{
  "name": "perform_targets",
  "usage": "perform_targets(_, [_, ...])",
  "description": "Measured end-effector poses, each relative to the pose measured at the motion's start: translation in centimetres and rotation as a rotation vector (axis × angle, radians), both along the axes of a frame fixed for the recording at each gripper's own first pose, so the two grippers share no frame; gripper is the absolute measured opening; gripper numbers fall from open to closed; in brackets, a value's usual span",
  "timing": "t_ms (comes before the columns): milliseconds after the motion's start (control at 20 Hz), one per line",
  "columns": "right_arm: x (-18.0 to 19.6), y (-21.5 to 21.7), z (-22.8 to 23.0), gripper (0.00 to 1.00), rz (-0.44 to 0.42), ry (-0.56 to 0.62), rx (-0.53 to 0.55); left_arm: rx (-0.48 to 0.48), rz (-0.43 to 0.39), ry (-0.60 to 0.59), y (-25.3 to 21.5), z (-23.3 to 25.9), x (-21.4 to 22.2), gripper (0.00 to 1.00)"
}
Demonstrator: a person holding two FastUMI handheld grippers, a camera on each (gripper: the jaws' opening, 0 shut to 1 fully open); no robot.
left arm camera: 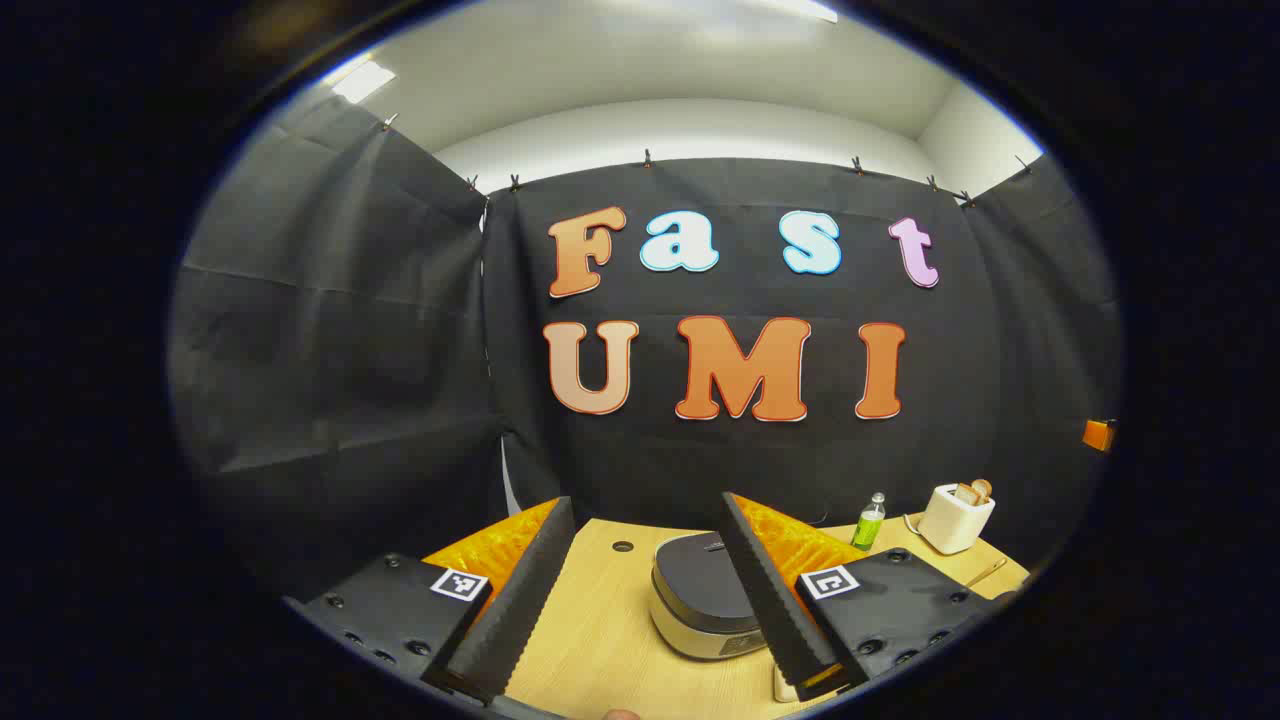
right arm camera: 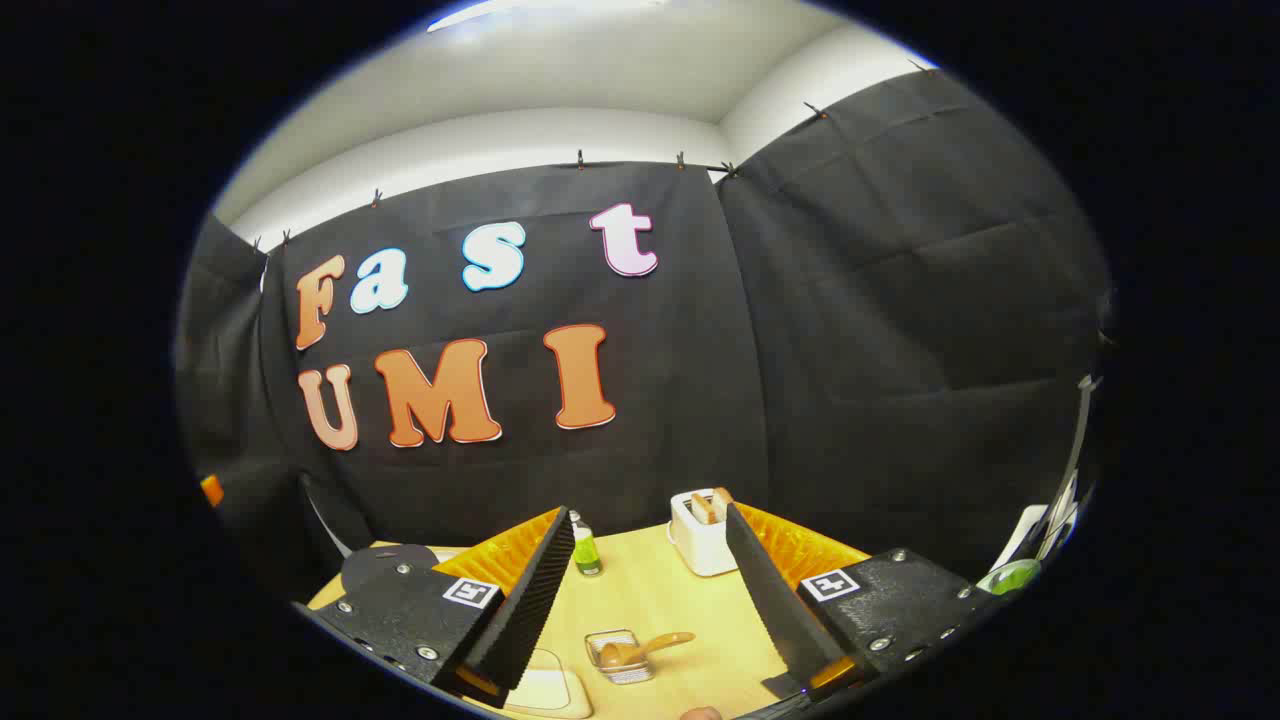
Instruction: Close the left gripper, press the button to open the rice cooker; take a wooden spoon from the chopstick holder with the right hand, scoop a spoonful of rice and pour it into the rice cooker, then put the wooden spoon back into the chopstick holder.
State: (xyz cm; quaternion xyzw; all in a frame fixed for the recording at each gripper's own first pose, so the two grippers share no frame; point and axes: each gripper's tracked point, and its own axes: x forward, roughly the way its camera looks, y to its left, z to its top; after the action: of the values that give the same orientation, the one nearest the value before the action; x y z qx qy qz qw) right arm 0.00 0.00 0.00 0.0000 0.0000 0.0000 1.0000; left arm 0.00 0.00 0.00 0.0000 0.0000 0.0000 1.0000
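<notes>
The rice cooker (left arm camera: 700,600), pale with a dark lid that is down, sits on the wooden table (left arm camera: 600,640) just ahead of my left gripper (left arm camera: 645,503). That gripper is open, with the cooker seen between its fingers. My right gripper (right arm camera: 650,513) is open too, with nothing between its fingers. Below it a wooden spoon (right arm camera: 650,646) lies in a small wire chopstick holder (right arm camera: 610,637). A white dish with pale contents (right arm camera: 545,690) sits left of the holder. The cooker's dark lid (right arm camera: 385,565) shows at the far left.
A white toaster (left arm camera: 955,517) (right arm camera: 700,535) with bread in it and a small green bottle (left arm camera: 868,522) (right arm camera: 585,550) stand at the back of the table by the black cloth wall. There is a cable hole (left arm camera: 623,547) in the tabletop behind the cooker.
</notes>
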Motion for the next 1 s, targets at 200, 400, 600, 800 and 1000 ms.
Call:
perform_targets(200, [0.8, -1.0, 1.2, 0.94, -0.004, -0.021, -0.091, -0.005, 0.014, -0.016, -1.6, 1.2, -0.1, 0.95])
perform_targets(400, [2.2, -1.9, 1.9, 0.95, 0.018, -0.024, -0.103, 0.008, 0.004, -0.028, -4.3, 2.5, 0.2, 0.99])
perform_targets(600, [3.4, -2.7, 1.7, 0.95, 0.049, -0.009, -0.099, 0.004, -0.007, -0.030, -6.5, 3.1, 0.4, 0.94])
perform_targets(800, [4.0, -3.1, 1.2, 0.94, 0.084, 0.016, -0.087, 0.004, -0.025, -0.028, -8.1, 3.2, 0.3, 0.98])
perform_targets(1000, [4.1, -3.3, 1.1, 0.95, 0.100, 0.014, -0.116, -0.018, -0.022, -0.019, -8.4, 3.1, 0.0, 0.94])
